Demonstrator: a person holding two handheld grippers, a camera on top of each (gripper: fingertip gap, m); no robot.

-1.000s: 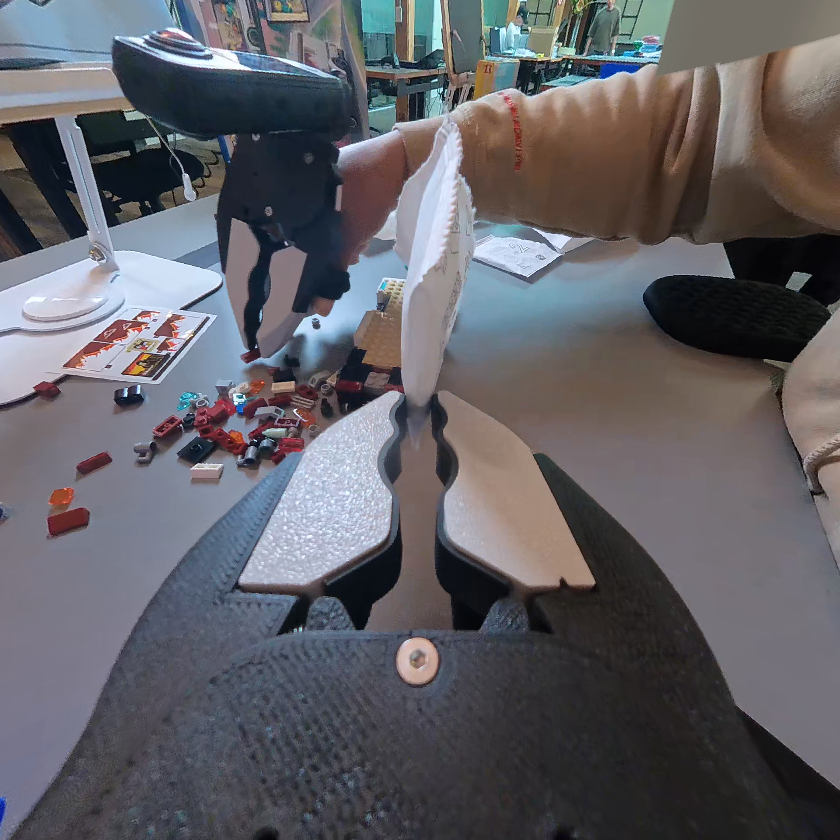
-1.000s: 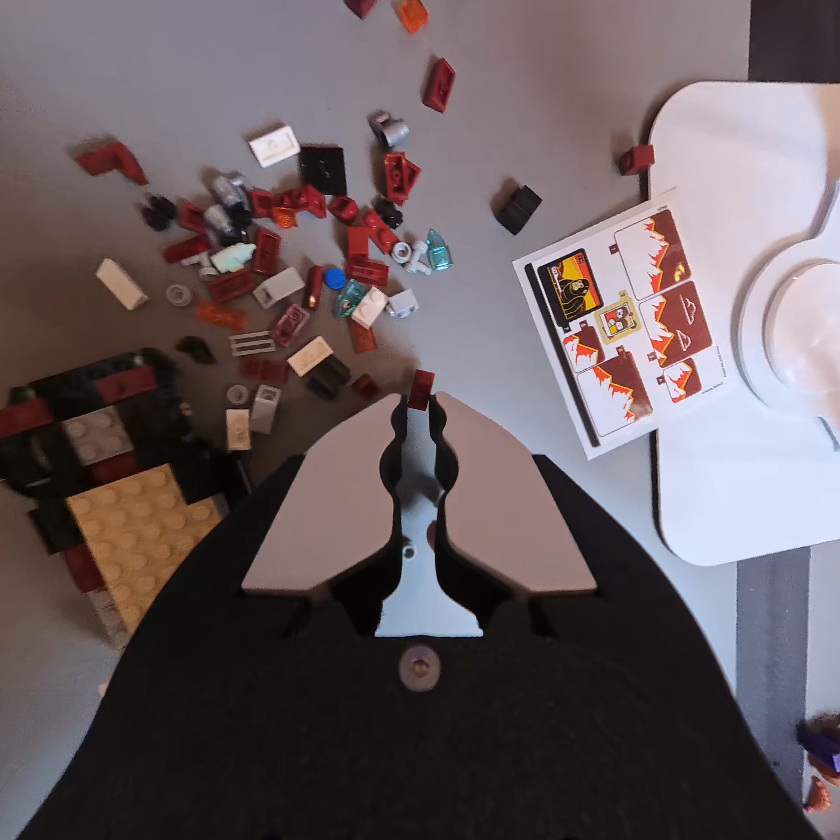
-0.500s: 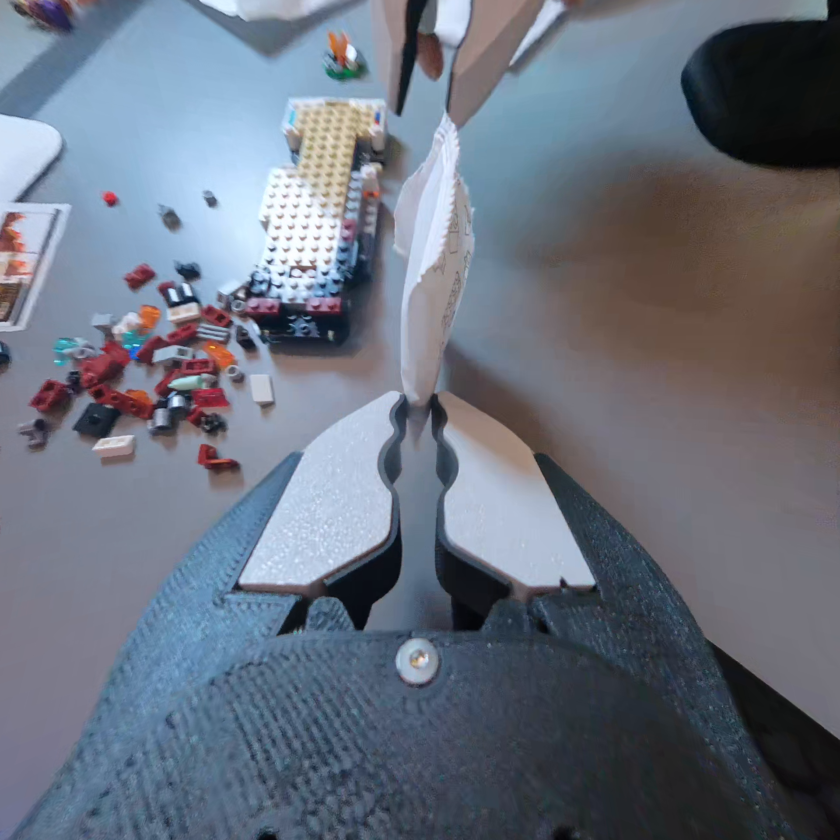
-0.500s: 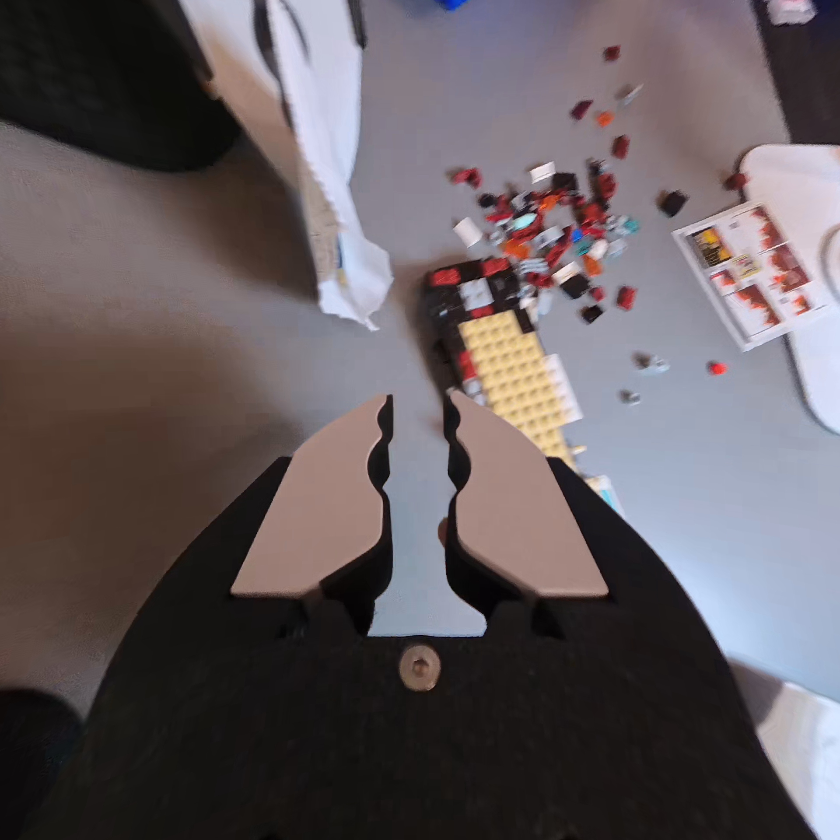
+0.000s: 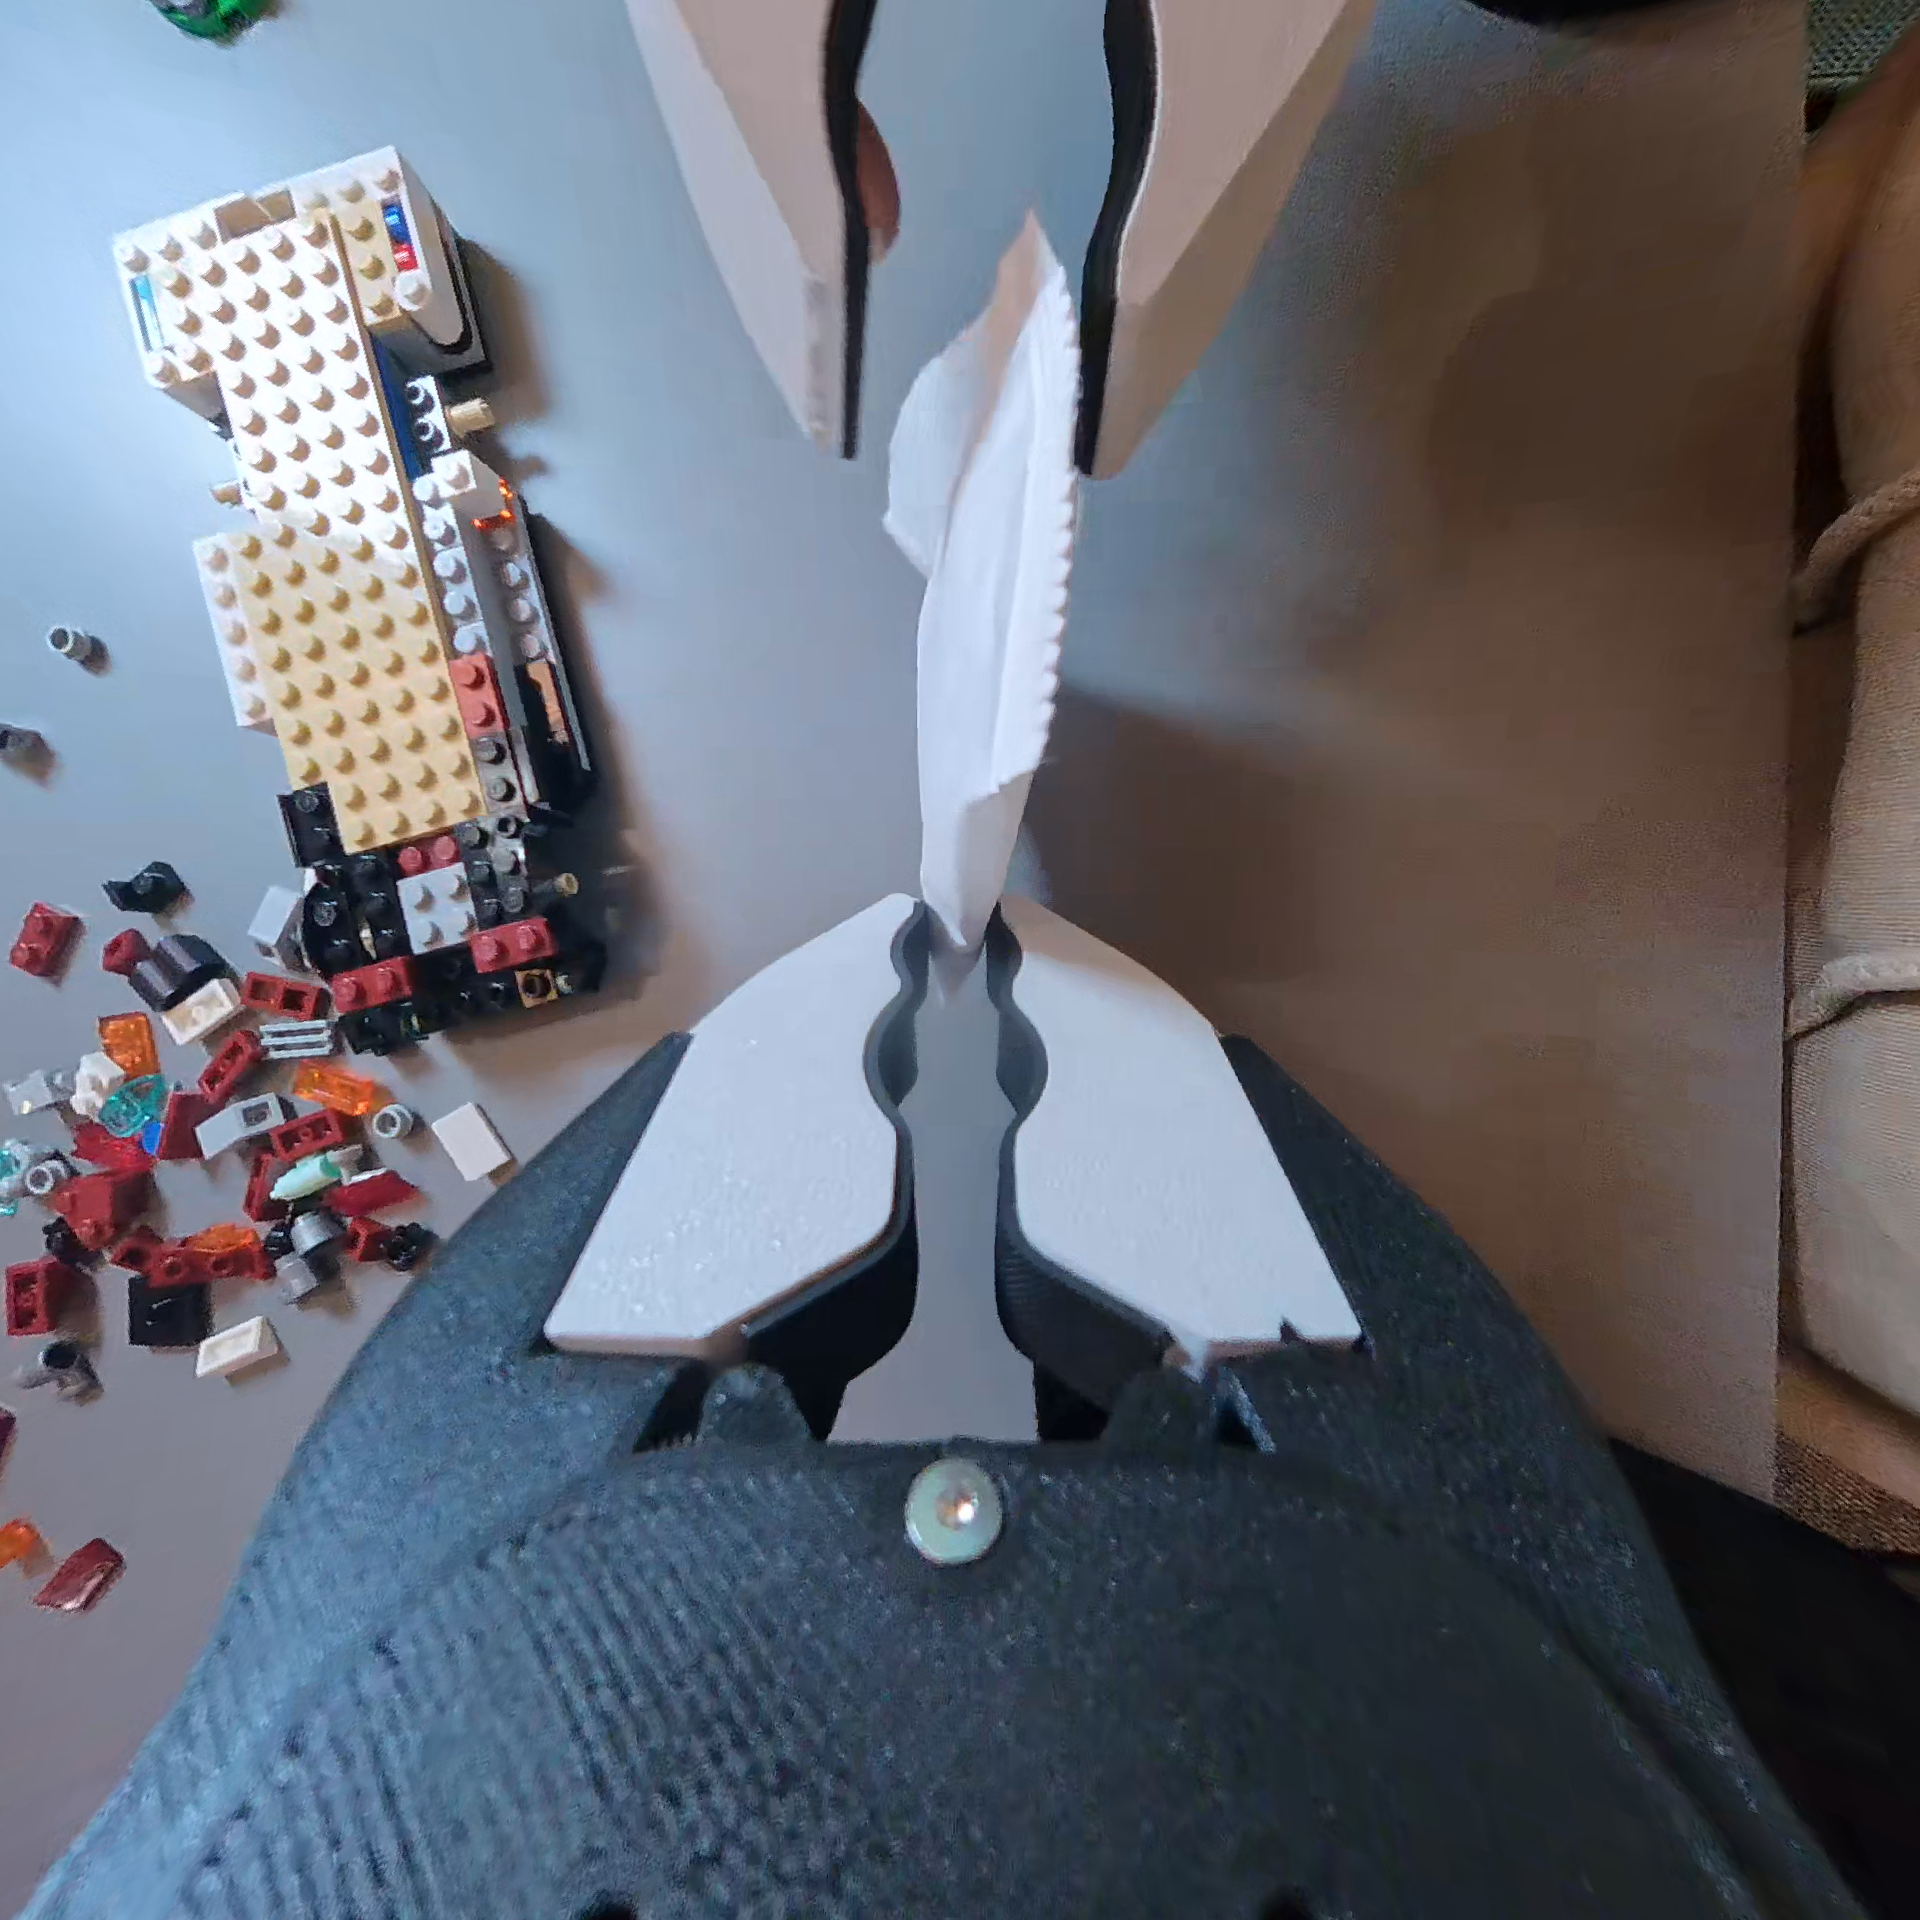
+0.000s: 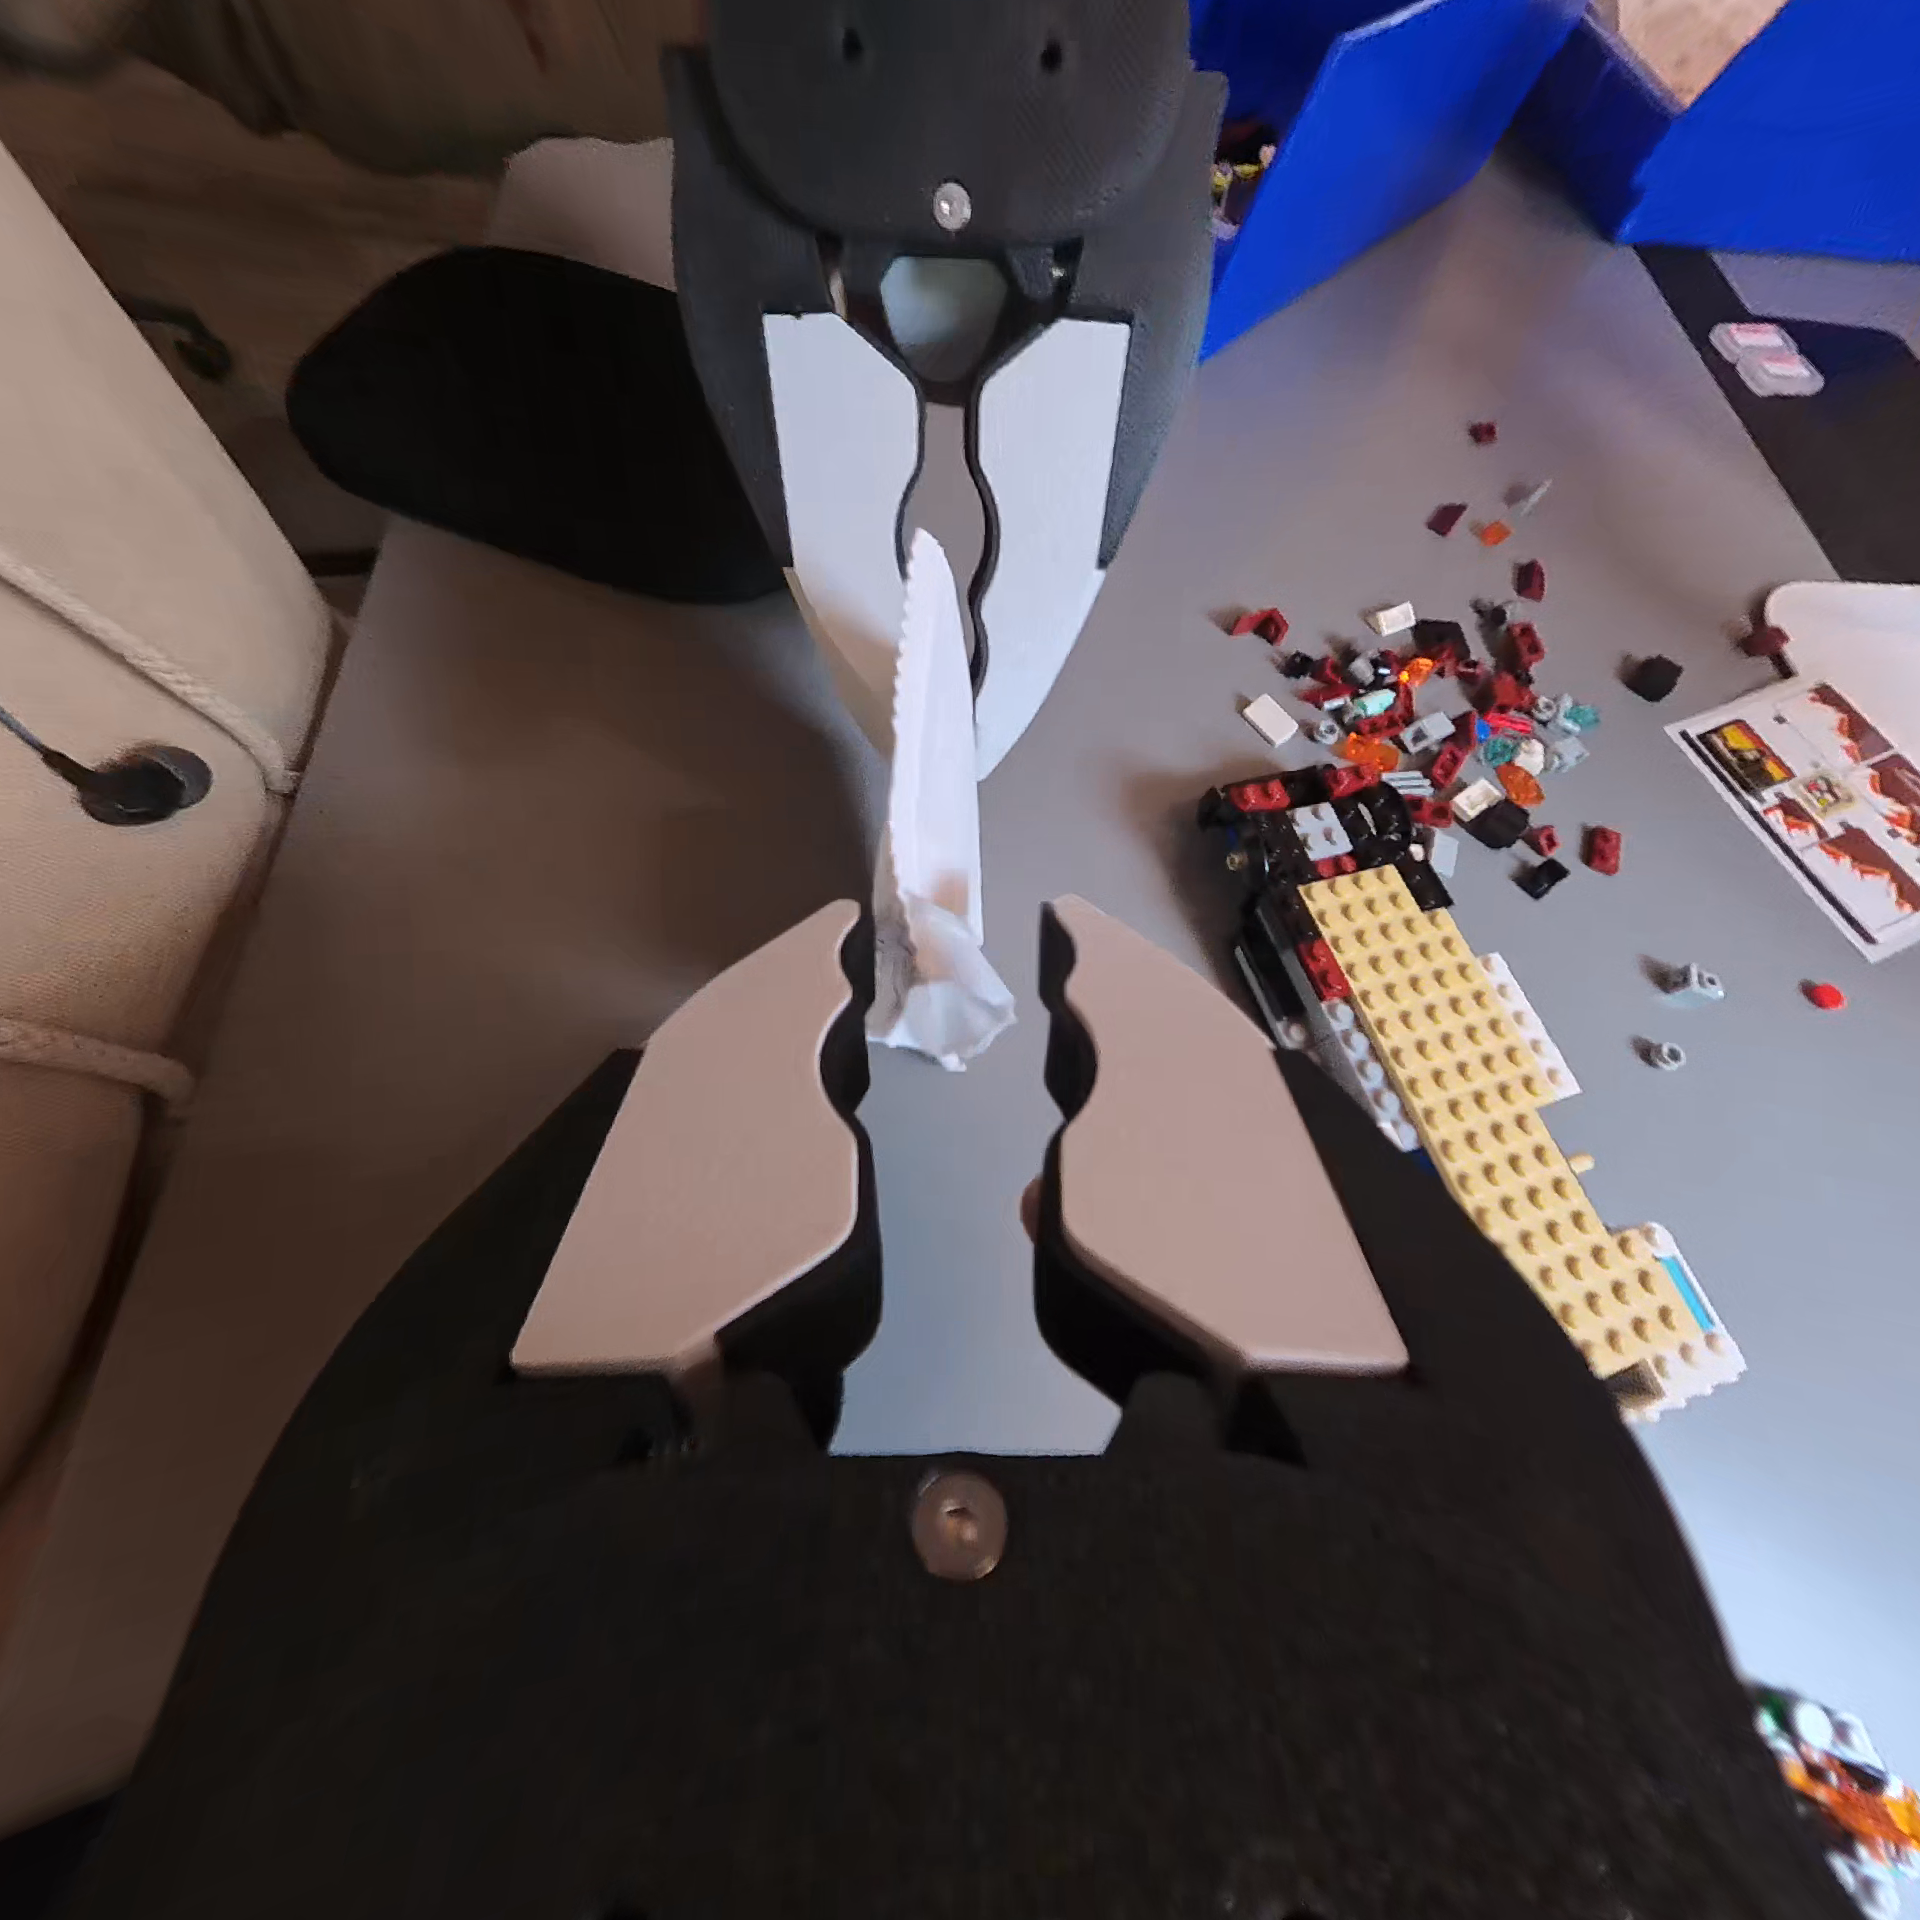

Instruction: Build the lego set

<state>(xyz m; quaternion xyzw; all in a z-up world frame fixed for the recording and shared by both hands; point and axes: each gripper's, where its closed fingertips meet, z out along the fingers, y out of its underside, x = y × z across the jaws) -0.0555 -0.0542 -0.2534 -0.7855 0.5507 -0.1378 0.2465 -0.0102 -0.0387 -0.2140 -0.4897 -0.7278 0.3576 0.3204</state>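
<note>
My left gripper (image 5: 956,925) is shut on a corner of a small white paper bag (image 5: 987,623) with a serrated edge and holds it above the grey table (image 5: 727,520). The bag stretches away towards my right gripper (image 5: 966,457), which faces it. In the right wrist view my right gripper (image 6: 951,914) is open. The bag's crumpled free end (image 6: 935,987) lies between its fingers, close against the left pad (image 6: 847,997), with a clear gap to the right pad. My left gripper (image 6: 951,727) shows beyond, pinching the bag.
A partly built brick model (image 5: 343,623) with a tan studded top lies left of the bag and also shows in the right wrist view (image 6: 1455,1039). Loose small bricks (image 5: 208,1143) are scattered beside it. There is also a sticker sheet (image 6: 1829,810), blue bins (image 6: 1455,156) and a person's beige clothing (image 5: 1860,727).
My right gripper left the loose bricks, where a small dark red brick sat at its tips. It swung to the bag's free end and opened wider. My left gripper tilted down, still holding the bag.
</note>
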